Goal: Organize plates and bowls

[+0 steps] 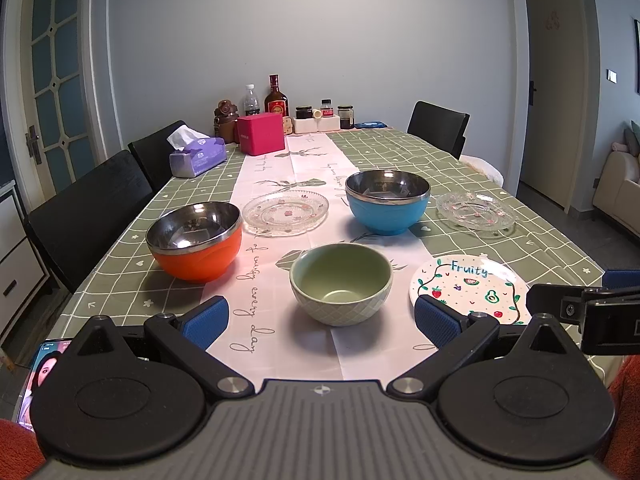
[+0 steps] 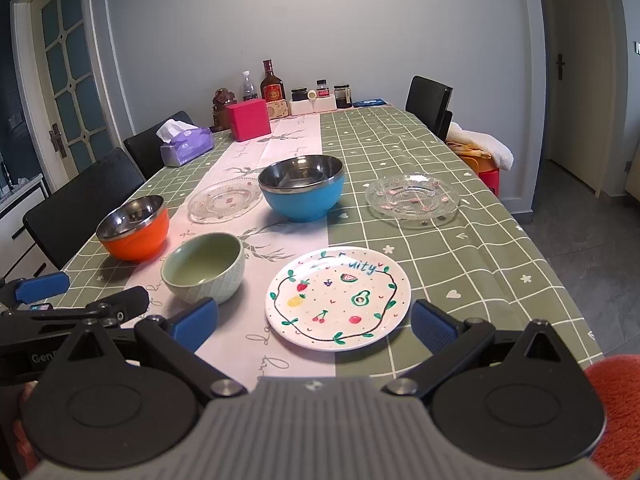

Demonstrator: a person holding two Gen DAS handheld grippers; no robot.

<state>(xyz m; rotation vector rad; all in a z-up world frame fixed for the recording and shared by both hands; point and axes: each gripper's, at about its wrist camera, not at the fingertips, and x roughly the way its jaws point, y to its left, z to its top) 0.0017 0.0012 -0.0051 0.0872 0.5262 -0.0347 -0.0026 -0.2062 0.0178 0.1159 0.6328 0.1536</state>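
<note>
Both grippers are held spread and empty above the near table edge: the left gripper (image 1: 322, 318) is seen at the bottom of its own view with the green bowl (image 1: 341, 289) framed between its blue pads, and the right gripper (image 2: 314, 322) likewise frames the fruit plate (image 2: 338, 298) at lower centre of its view.

Across the middle of both frames the checked tablecloth (image 2: 460, 248) is spread. On it, the blue bowl (image 1: 387, 201) is set at centre right of the left view and the orange bowl (image 1: 195, 240) at centre left, both steel-lined. One glass plate (image 1: 285, 209) lies between them, a second glass plate (image 1: 476, 209) at the right. All six pieces stand apart and unstacked, so the sorting is judged not yet begun.

Risks are judged as follows: the flat plates may slip from a pinch on the rim alone; the glass plates could chip if stacked hard; whether they have small feet that would rock cannot quite be told. The grippers are close together and could collide.
</note>
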